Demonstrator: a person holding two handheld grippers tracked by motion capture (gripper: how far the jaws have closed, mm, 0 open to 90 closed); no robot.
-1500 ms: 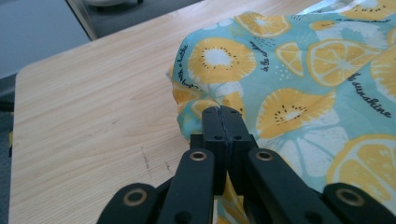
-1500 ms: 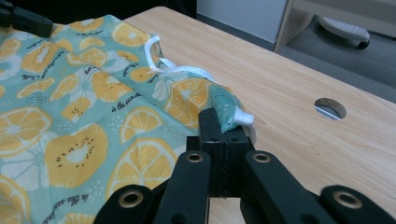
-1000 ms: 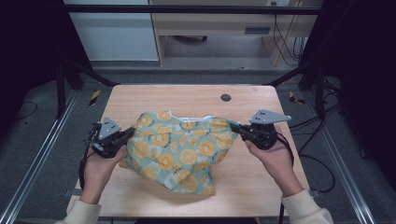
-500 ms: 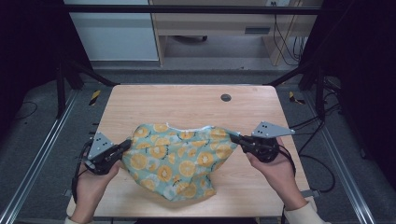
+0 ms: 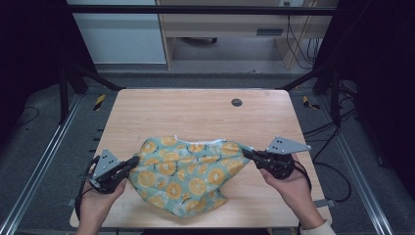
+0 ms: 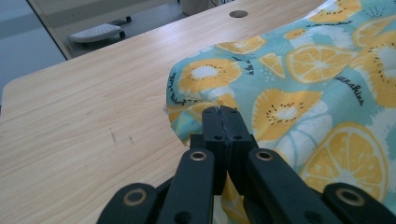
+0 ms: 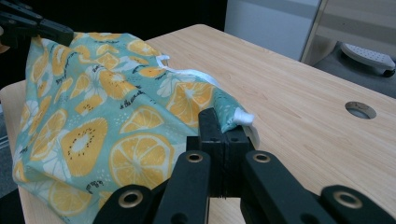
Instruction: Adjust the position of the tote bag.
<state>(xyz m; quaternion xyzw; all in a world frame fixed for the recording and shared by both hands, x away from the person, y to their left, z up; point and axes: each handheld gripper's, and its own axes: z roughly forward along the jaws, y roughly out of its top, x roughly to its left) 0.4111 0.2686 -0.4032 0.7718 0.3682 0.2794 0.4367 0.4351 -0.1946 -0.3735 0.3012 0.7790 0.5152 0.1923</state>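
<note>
High view: a light wooden table (image 5: 195,112) is seen from above, with a teal cloth (image 5: 188,176) printed with orange citrus slices spread across the lower middle of the frame. The cloth is held at two opposite ends. At lower left, the left gripper (image 5: 132,163) is pinched onto one edge; at centre right, the right gripper (image 5: 247,154) is pinched onto the other. Each is carried in a hand (image 5: 95,205) entering from the bottom edge.

Left gripper view: the black jaws are pressed together on the cloth's edge (image 6: 219,114) at the centre of the frame, with bare wood grain to the left. Right gripper view: the jaws are clamped on a bunched corner (image 7: 229,119) trimmed with white binding, while the cloth slopes away to the upper left.

The cloth appears thin, soft and limp; it is stretched between the two grips and sags into loose folds toward the bottom of the high view. The table is smooth, pale and rounded at the corners, with a round dark cable hole (image 5: 237,102) in the upper right.

Risks are judged as follows. Only narrow bits of fabric are held, so a sharp pull apart could slip an edge free. The lower folds lie close to the near table edge, so dragging could let them slide off. Uneven lowering could leave the cloth creased.
</note>
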